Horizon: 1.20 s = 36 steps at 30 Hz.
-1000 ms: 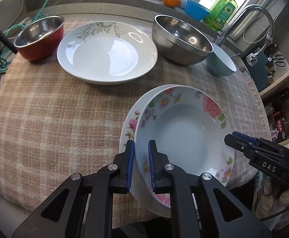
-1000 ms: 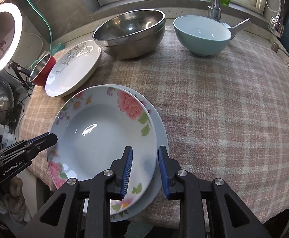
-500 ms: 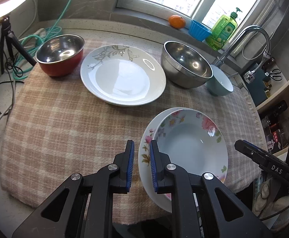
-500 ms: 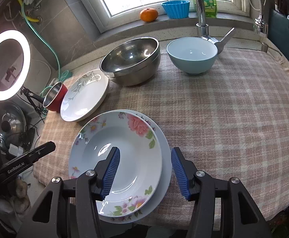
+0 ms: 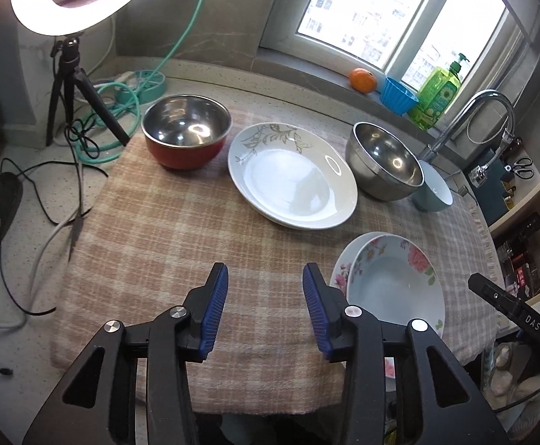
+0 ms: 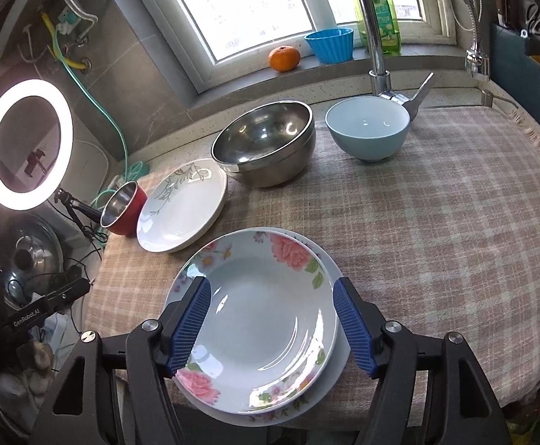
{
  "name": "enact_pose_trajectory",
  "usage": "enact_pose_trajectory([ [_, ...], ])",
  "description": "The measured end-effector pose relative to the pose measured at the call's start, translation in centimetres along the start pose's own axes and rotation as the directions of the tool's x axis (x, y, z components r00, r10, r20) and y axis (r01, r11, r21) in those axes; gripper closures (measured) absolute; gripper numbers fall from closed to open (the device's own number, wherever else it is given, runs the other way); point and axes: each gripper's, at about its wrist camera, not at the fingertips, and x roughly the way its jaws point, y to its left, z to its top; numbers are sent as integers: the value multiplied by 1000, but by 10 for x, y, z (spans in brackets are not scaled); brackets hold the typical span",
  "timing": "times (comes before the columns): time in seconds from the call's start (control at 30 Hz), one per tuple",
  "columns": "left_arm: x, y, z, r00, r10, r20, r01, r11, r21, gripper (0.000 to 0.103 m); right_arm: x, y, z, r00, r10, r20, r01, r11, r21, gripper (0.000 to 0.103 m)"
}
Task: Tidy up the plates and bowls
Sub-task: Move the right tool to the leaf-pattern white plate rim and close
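The right claw (image 6: pixel 270 322), its jaws just opened wide and gripping nothing, hangs over the floral plate (image 6: pixel 258 319) stacked on a second plate (image 6: pixel 338 352) at the table's (image 6: pixel 455 241) near edge, with a leaf plate (image 6: pixel 181 207), steel bowl (image 6: pixel 266 144) and blue bowl (image 6: pixel 368 129) behind.

lower flowered plate (image 6: pixel 338 361) mostly hidden under upper one, blue bowl (image 5: pixel 434 194) half behind steel bowl (image 5: pixel 383 161)

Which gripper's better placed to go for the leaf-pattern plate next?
Probably the left gripper: its open, empty jaws face toward the leaf-pattern plate across bare cloth. The right gripper hangs open over the floral plate stack, farther away.
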Motion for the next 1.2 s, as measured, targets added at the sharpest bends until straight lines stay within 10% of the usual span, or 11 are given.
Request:
enact_pose_trajectory([
  [0.67,3,44,12,998,-65,11,66,985,-158,63,9,86,54,999,24,-40,-32,978,-206,38],
  [1.2,32,16,5,998,25,62,7,886,-465,65,95,147,196,933,111,-342,-305,750,-587,67],
])
